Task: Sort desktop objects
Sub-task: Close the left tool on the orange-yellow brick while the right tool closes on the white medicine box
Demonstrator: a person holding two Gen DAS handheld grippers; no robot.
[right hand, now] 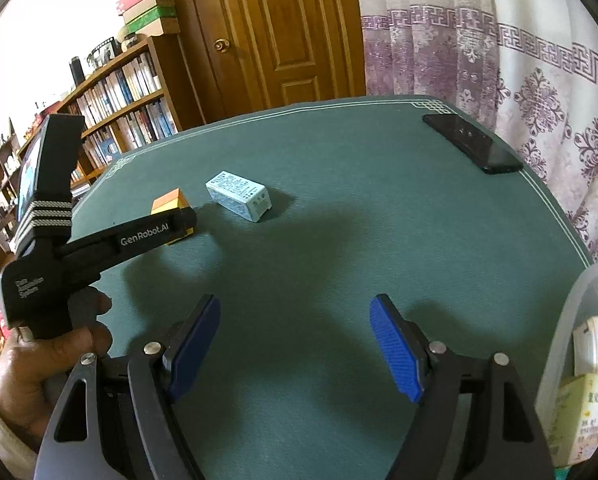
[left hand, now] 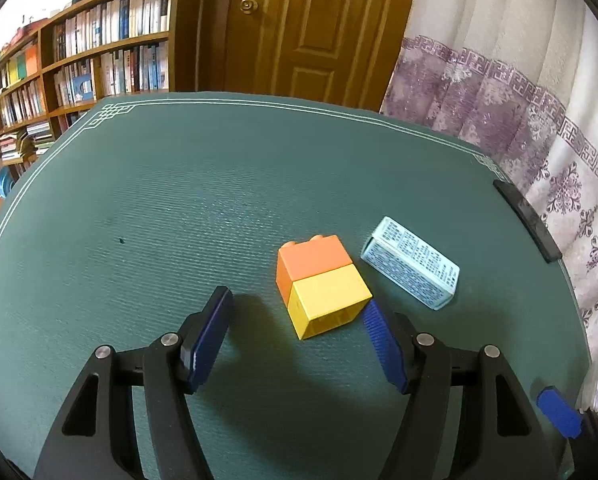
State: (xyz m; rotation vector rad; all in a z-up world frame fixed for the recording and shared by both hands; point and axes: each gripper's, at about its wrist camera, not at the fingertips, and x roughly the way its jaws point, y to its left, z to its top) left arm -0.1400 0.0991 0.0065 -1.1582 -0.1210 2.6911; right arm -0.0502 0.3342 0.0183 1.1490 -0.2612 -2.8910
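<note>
An orange and yellow toy block (left hand: 321, 284) lies on its side on the green table mat (left hand: 179, 200). My left gripper (left hand: 297, 308) is open and low over the mat, with the block's near end between its fingertips, close to the right pad. A pale blue printed box (left hand: 411, 264) lies just right of the block. In the right wrist view the block (right hand: 171, 202) is partly hidden behind the left gripper's body, and the box (right hand: 239, 195) lies beside it. My right gripper (right hand: 295, 308) is open and empty, nearer the table's front.
A black phone (right hand: 471, 142) lies at the mat's far right edge. A translucent bin (right hand: 567, 320) holding boxes stands at the front right. A bookshelf, a wooden door and a curtain stand behind the table.
</note>
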